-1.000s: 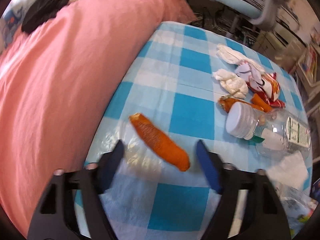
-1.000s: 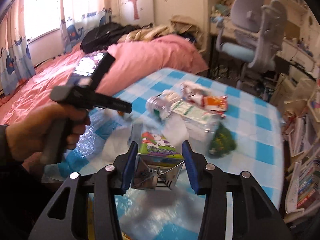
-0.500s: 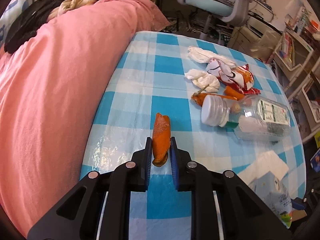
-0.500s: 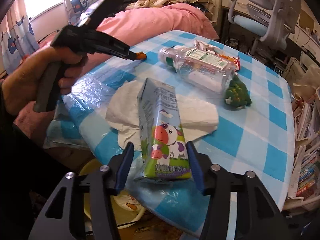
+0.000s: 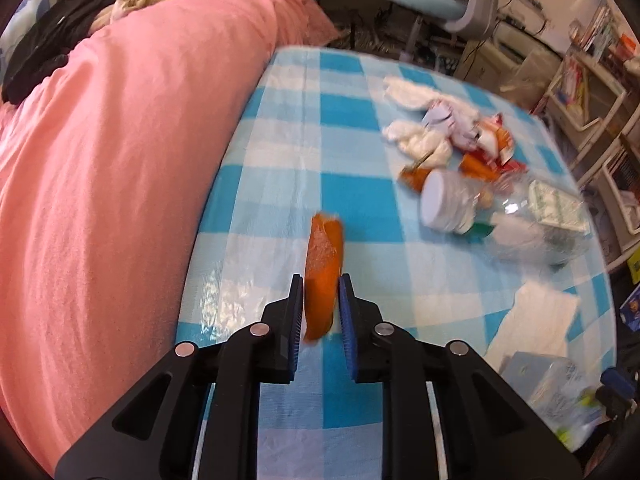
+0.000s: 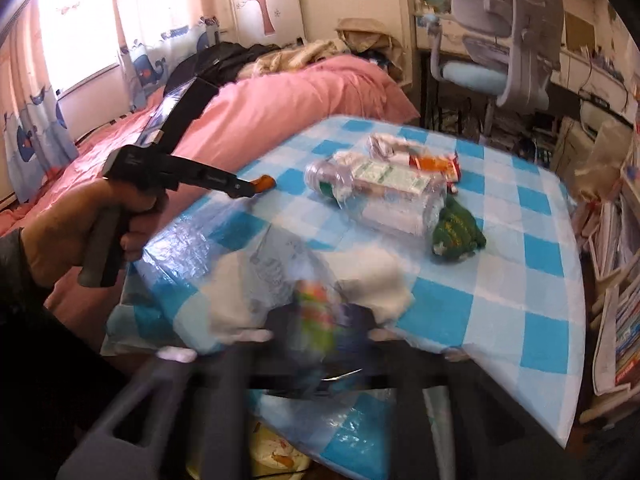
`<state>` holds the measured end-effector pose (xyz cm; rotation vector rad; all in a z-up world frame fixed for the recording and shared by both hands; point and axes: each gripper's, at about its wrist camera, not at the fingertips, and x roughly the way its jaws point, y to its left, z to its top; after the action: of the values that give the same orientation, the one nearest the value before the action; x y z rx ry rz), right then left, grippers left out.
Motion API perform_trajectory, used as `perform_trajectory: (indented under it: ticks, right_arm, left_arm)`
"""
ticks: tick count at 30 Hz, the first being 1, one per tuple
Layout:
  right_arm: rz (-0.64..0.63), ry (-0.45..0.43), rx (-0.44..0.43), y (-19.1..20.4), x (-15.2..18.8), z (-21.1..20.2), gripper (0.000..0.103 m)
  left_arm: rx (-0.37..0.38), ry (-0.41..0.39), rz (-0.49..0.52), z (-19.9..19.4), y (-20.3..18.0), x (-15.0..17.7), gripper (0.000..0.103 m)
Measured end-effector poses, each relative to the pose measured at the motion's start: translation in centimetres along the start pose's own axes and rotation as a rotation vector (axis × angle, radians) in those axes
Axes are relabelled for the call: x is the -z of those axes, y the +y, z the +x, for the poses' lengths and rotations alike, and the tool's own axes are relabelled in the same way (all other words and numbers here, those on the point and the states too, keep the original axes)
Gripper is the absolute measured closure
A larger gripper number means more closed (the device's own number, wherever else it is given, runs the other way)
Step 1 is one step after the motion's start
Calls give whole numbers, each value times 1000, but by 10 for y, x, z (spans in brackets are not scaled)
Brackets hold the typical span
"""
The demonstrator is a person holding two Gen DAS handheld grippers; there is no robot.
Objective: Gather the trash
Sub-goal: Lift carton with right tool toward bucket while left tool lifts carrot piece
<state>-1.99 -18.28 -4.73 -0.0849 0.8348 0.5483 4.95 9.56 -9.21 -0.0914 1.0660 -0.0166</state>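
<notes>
Right gripper (image 6: 320, 332) closed on blurred carton (image 6: 316, 312)

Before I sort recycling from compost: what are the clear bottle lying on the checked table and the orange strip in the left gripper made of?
Clear bottle: thin glossy plastic, see-through and crumpled, white ribbed cap. Orange strip: probably carrot or fruit peel, matte with a paler inner face; blur leaves it unsure.

bench (image 6: 500, 320) in blue-and-white checked plastic cloth, clear plastic bottle (image 6: 384, 196) on its side, white tissue sheet (image 6: 372, 284), green knitted lump (image 6: 458, 234), crumpled wrappers (image 5: 472, 136)
</notes>
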Motion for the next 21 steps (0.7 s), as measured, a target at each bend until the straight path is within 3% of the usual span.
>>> perform_trajectory:
  ticks: [3,10,11,12,13,16,21]
  right_arm:
    - [-44,46,28,7,6,9,95]
    - [-96,46,16,17,5,11,90]
    - [-102,42,23,18,4,11,75]
    - [-101,38,28,20,3,10,42]
    - [-99,32,31,21,3,9,31]
    - [-145,24,28,32,2,9,28]
    - [-140,114,75,30,3,33,31]
  left_arm:
    - [-23,-4,23,3,-5,1,79]
    - [-57,-10,75,4,-16,3,70]
    - [-58,-10,77,3,-16,3,69]
    - [-57,-10,77,4,-17,3,68]
    - [-57,-10,75,4,-17,3,68]
    - [-51,-7,68,3,-16,2,68]
    - [-52,-8,70,3,-16,2,68]
